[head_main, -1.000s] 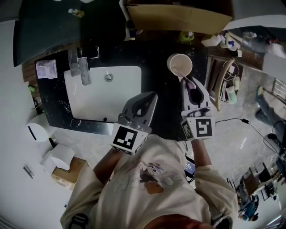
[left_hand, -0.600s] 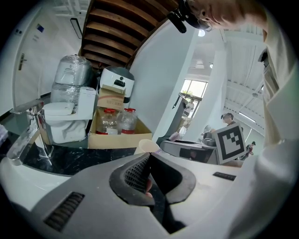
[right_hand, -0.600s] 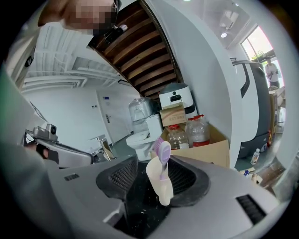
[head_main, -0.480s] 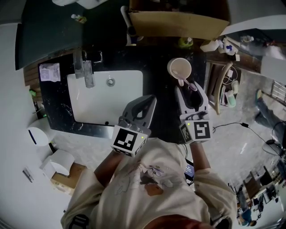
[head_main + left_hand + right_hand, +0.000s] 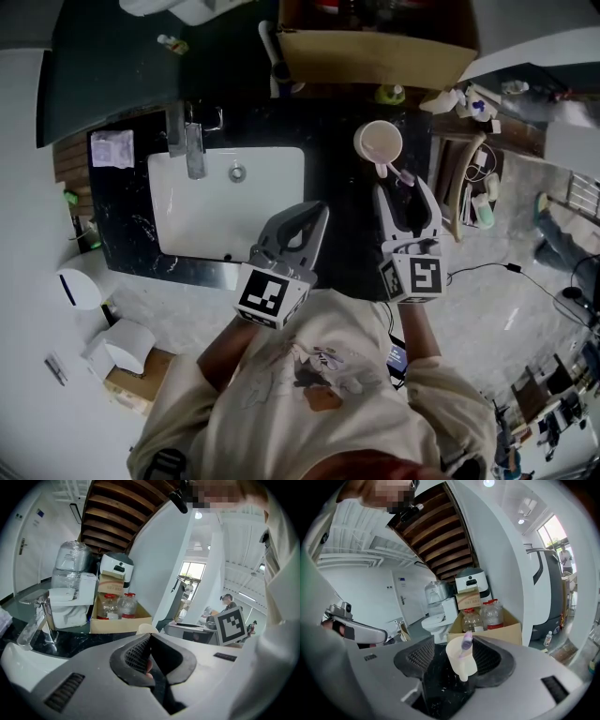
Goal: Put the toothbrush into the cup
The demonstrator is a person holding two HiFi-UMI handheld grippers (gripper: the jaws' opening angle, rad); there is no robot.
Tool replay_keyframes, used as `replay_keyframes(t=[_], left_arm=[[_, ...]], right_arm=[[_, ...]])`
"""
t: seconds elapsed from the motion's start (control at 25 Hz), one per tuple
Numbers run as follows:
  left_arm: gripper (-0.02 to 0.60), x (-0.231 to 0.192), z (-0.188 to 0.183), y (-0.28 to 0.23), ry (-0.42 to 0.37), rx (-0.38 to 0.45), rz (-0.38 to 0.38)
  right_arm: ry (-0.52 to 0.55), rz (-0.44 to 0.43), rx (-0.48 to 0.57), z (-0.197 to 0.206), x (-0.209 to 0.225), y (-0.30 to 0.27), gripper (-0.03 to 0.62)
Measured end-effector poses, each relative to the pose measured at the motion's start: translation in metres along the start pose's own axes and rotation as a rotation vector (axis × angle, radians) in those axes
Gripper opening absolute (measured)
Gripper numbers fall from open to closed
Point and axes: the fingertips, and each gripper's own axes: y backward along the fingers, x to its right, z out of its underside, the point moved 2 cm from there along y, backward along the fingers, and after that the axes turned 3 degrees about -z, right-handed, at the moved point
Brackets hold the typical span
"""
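A cream cup (image 5: 379,142) with a handle stands on the black counter (image 5: 347,239), right of the sink. The toothbrush (image 5: 400,174) stands in it, its purple end leaning over the near rim. My right gripper (image 5: 405,190) is just short of the cup. Its jaws are opening and nothing is pressed between them. In the right gripper view the cup (image 5: 461,663) and the toothbrush (image 5: 467,643) show ahead between the spread pads of the right gripper (image 5: 457,679). My left gripper (image 5: 317,208) hangs shut over the counter's front with nothing in it; its tips (image 5: 149,639) meet.
A white sink (image 5: 187,225) with a metal tap (image 5: 192,150) fills the counter's left half. A cardboard box (image 5: 375,52) with bottles stands behind the cup. A folded cloth (image 5: 112,148) lies at the far left. A shelf with small items (image 5: 473,187) sits to the right.
The right gripper's jaws have spread and let go of the toothbrush, which now rests in the cup. The left gripper has barely moved.
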Motion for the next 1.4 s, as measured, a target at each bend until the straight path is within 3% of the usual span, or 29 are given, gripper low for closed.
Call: replay_keyframes(t=[0.8, 1.24, 1.28, 1.36, 1.4], left_arm=[[0.014, 0.006, -0.002, 0.068, -0.034, 0.065, 0.007], [0.014, 0.015, 0.01, 0.121, -0.059, 0.099, 0.041], [0.014, 0.015, 0.013, 0.126, -0.061, 0.102, 0.044], [0.014, 0.016, 0.017, 0.137, -0.063, 0.107, 0.05], [0.014, 0.017, 0.019, 0.143, -0.062, 0.109, 0.052]], right_arm=[[-0.052, 0.127, 0.081, -0.008, -0.028, 0.052, 0.244], [-0.074, 0.126, 0.072, 0.006, -0.064, 0.088, 0.24], [-0.068, 0.125, 0.076, 0.007, -0.068, 0.092, 0.229], [-0.055, 0.129, 0.086, 0.008, -0.079, 0.102, 0.104], [-0.048, 0.129, 0.093, 0.007, -0.084, 0.107, 0.075]])
